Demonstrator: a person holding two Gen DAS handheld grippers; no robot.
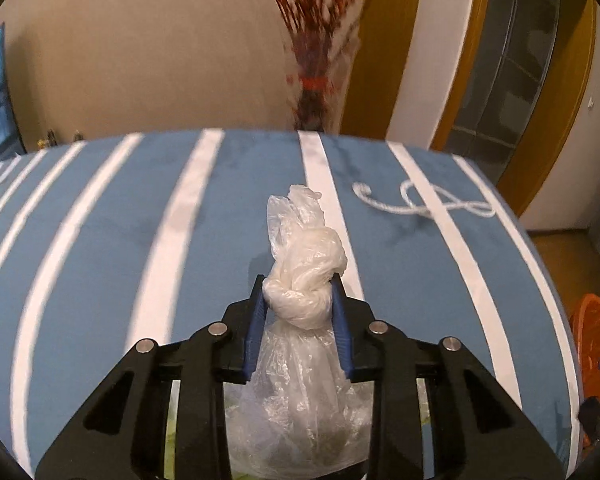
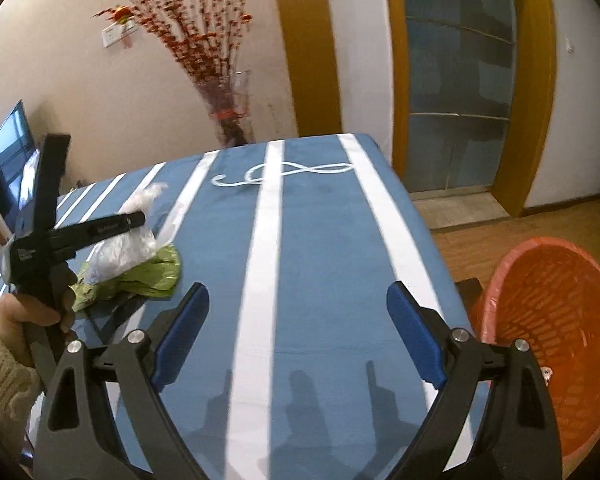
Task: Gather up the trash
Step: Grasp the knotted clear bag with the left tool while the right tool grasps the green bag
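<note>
1. Right now the left gripper point(image 1: 299, 294) is clenched on the knot of a clear plastic bag point(image 1: 300, 380); its blue pads point(image 1: 257, 320) press the knot from both sides.
2. Above the knot the bag's loose ends stand up; below it the bag's body hangs between the black fingers, with something green showing dimly through the plastic.
3. Seen from the right wrist, the same bag rests on the striped table point(image 2: 320, 240), on the far side of it from the orange basket point(image 2: 548, 320), with green leafy waste point(image 2: 156, 276) at its base.
4. A hand point(image 2: 32, 308) in a cream knitted sleeve point(image 2: 0, 368) holds the left gripper's handle there.
5. The right gripper point(image 2: 298, 320) is released, its jaws spread wide over the table with only the blue and white cloth between them.
6. A white cord point(image 1: 424, 204) lies in loops on the table beyond the bag, toward the table's far edge.
7. The orange basket stands on the wooden floor just beside the table's edge, lined with a reddish film.
8. Behind the table's far edge a vase of red twigs point(image 2: 220, 100) stands against the wall.
</note>
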